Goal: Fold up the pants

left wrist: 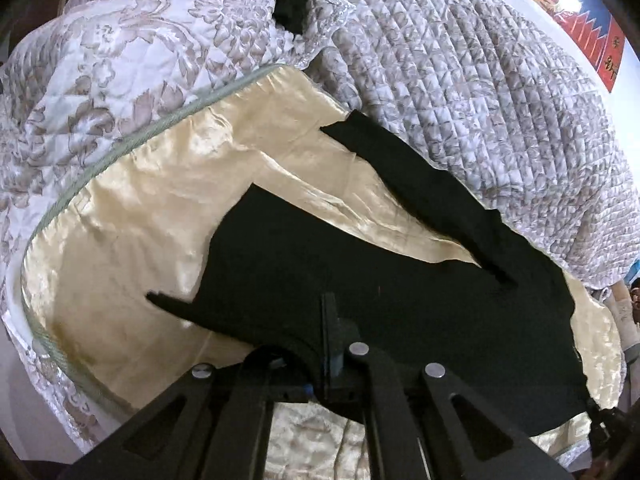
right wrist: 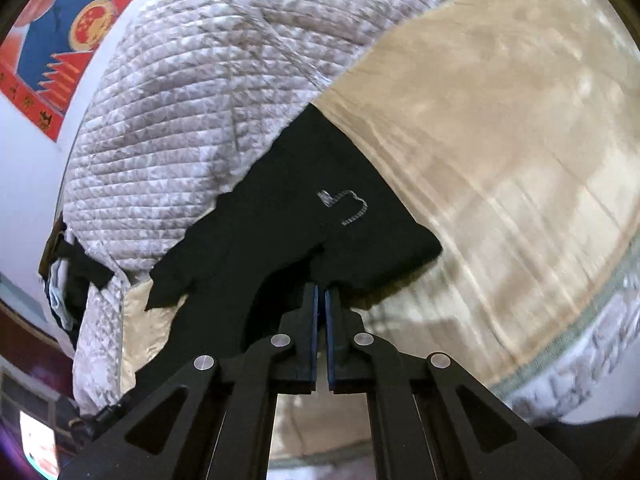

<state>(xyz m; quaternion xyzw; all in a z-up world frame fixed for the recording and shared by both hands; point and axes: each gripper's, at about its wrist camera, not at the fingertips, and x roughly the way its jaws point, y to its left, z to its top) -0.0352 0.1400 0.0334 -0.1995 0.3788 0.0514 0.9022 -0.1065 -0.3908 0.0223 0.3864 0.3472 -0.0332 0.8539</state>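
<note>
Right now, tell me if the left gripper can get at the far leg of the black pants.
Probably not yet: the left gripper is shut on the black pants near their waist. The far leg lies uncovered on the cream satin sheet, so releasing first would free it.

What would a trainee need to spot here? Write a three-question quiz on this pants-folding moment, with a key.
1. True or false: the right gripper is shut on the black pants.
2. What lies directly under the pants? A. cream satin sheet B. bare wood C. blue towel
3. Fill in: on the wall behind the quilted grey blanket hangs a red and blue ____.

Key:
1. True; its fingers are pressed together on a pinched edge of the fabric.
2. A.
3. Poster. The left gripper also grips the pants.
</note>
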